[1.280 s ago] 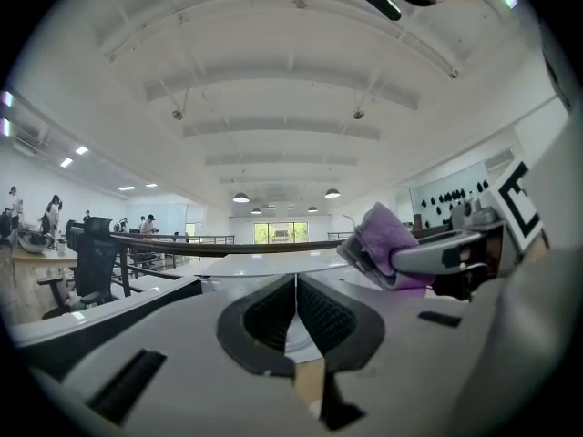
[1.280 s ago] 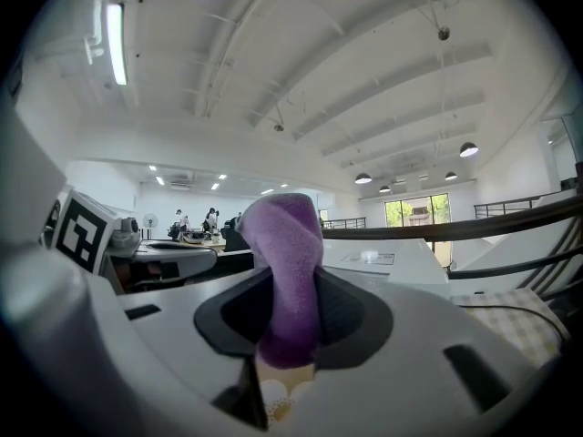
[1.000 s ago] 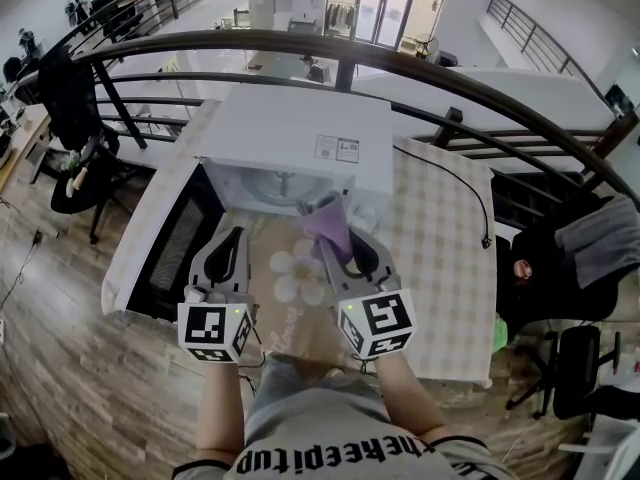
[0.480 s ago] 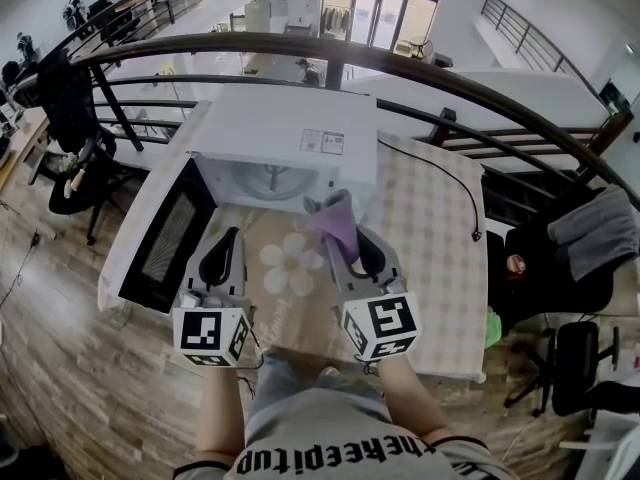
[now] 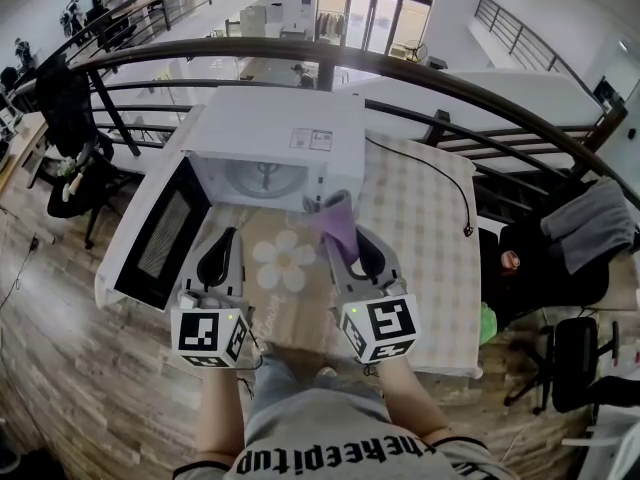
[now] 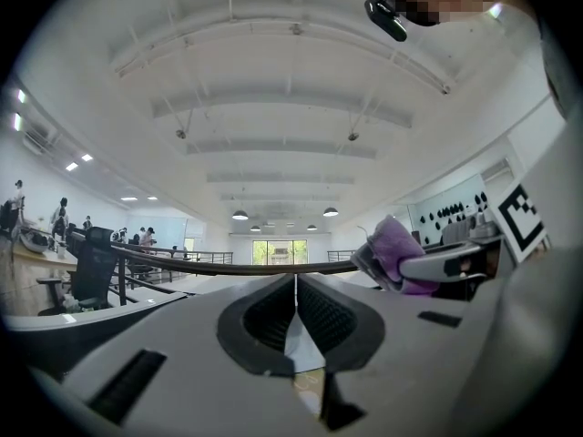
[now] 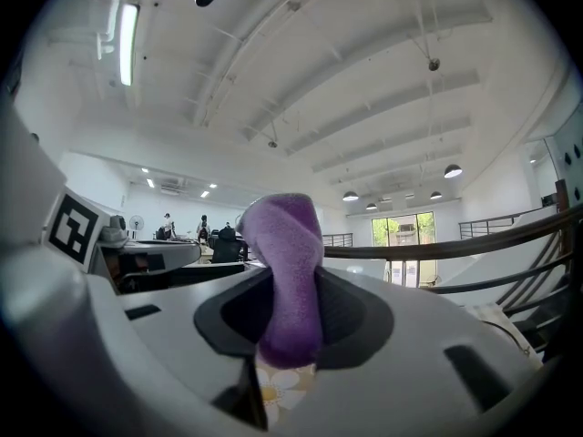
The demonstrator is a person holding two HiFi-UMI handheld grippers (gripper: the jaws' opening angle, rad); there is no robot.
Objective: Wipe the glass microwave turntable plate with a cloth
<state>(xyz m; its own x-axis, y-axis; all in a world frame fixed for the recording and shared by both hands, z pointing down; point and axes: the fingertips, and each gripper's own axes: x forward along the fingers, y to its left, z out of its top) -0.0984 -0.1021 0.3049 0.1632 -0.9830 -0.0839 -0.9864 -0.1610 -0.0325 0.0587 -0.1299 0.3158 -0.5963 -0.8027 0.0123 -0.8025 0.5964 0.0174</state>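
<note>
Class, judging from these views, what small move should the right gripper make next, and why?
Probably ease the right gripper forward into the open microwave, toward the glass turntable plate. Its jaws are shut on the purple cloth, the door is swung wide, and the cloth looks short of the plate, not yet touching it.

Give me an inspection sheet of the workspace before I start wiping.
Surface: table with checked cover; flower-print mat before the microwave.
Job's things: glass turntable plate inside the microwave, door open; purple cloth.
Clutter: nothing seen.
Grippers: left gripper fingers together, empty; right gripper shut on the cloth.
Cables: black cable on the table's right side.
Surroundings: railing behind the table; office chairs either side.
</note>
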